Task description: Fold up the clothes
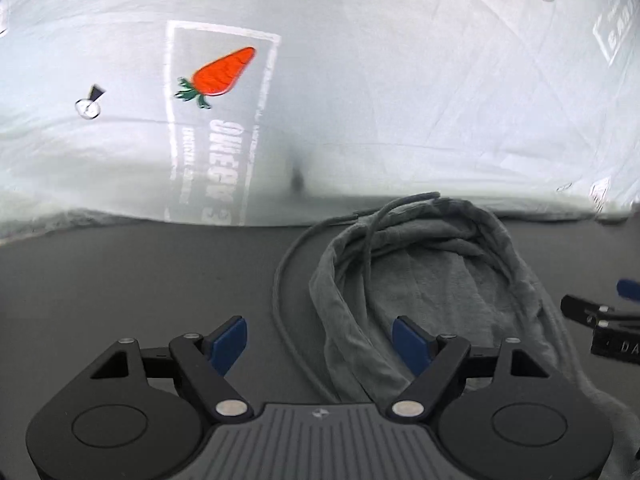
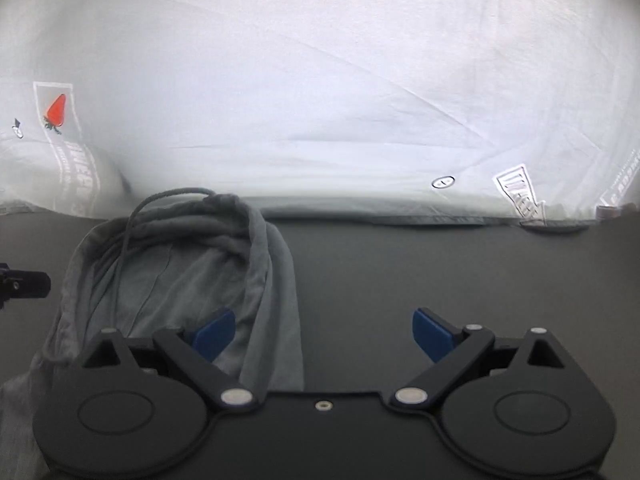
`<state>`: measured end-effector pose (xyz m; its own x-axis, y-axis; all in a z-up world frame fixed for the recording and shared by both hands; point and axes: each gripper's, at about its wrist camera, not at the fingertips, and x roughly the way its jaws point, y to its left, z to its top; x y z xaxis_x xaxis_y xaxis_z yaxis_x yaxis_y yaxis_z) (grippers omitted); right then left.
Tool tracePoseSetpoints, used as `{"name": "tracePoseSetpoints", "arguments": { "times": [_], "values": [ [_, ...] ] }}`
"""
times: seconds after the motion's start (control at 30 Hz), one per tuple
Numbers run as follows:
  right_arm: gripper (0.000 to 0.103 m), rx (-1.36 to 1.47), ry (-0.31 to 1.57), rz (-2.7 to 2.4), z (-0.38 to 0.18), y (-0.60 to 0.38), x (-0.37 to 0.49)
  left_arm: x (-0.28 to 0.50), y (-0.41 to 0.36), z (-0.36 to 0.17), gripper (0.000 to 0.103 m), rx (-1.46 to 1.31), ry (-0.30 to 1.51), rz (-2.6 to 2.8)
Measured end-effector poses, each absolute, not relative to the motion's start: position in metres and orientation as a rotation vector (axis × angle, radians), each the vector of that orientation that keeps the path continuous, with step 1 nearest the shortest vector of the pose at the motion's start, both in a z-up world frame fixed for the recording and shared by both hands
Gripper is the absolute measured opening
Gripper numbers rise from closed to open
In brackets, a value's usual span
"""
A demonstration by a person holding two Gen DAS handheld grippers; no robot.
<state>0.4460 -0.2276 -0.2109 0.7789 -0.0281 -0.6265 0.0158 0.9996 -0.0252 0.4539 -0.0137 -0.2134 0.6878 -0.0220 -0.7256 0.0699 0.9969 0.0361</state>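
Note:
A grey garment (image 1: 448,280) with a drawstring waistband lies crumpled on the dark grey table (image 1: 120,280). Its cord (image 1: 280,280) loops out to the left. My left gripper (image 1: 320,344) is open over the garment's left edge, its right pad above the cloth and its left pad above bare table. In the right wrist view the same garment (image 2: 180,272) lies at the left. My right gripper (image 2: 324,332) is open at the garment's right edge, the left pad over cloth and the right pad over bare table (image 2: 440,264). Neither holds anything.
A pale printed sheet (image 1: 360,80) with a carrot picture (image 1: 220,72) hangs as a backdrop behind the table's far edge. The right gripper's black body (image 1: 600,324) shows at the left view's right edge. Bare table (image 2: 500,280) lies to the right of the garment.

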Motion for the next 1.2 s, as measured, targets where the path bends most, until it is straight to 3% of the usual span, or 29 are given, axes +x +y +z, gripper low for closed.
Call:
{"name": "tracePoseSetpoints", "arguments": {
  "times": [0.07,0.2,0.3,0.37,0.43,0.57,0.6,0.77,0.87,1.03,1.2],
  "values": [
    [0.096,-0.040,0.686,-0.036,-0.224,-0.223,0.483,0.485,-0.024,-0.230,0.080,0.216,0.829,-0.034],
    [0.095,-0.168,0.696,-0.093,-0.246,-0.227,0.530,0.513,-0.017,-0.246,0.078,0.234,0.816,0.042],
    [0.070,-0.367,0.630,-0.265,-0.256,-0.238,0.557,0.530,-0.009,-0.250,0.079,0.185,0.784,0.134],
    [0.068,-0.350,0.653,-0.341,-0.261,-0.261,0.576,0.541,-0.004,-0.252,0.080,0.148,0.767,0.160],
    [0.065,-0.146,0.709,-0.352,-0.250,-0.297,0.585,0.542,-0.005,-0.252,0.080,0.151,0.762,0.161],
    [0.075,0.148,0.733,-0.110,-0.227,-0.306,0.557,0.546,-0.006,-0.252,0.080,0.157,0.754,0.161],
    [0.082,0.176,0.729,-0.016,-0.224,-0.297,0.546,0.546,-0.006,-0.253,0.080,0.159,0.751,0.161],
    [0.083,-0.147,0.761,0.112,-0.251,-0.220,0.526,0.551,-0.007,-0.253,0.081,0.167,0.740,0.162],
    [0.084,-0.348,0.687,-0.014,-0.262,-0.212,0.531,0.553,-0.007,-0.253,0.082,0.210,0.718,0.166],
    [0.095,-0.339,0.665,-0.082,-0.258,-0.229,0.562,0.578,0.000,-0.248,0.082,0.191,0.706,0.154],
    [0.097,-0.357,0.649,-0.126,-0.274,-0.218,0.573,0.574,-0.006,-0.246,0.088,0.206,0.707,0.151]
  ]
}}
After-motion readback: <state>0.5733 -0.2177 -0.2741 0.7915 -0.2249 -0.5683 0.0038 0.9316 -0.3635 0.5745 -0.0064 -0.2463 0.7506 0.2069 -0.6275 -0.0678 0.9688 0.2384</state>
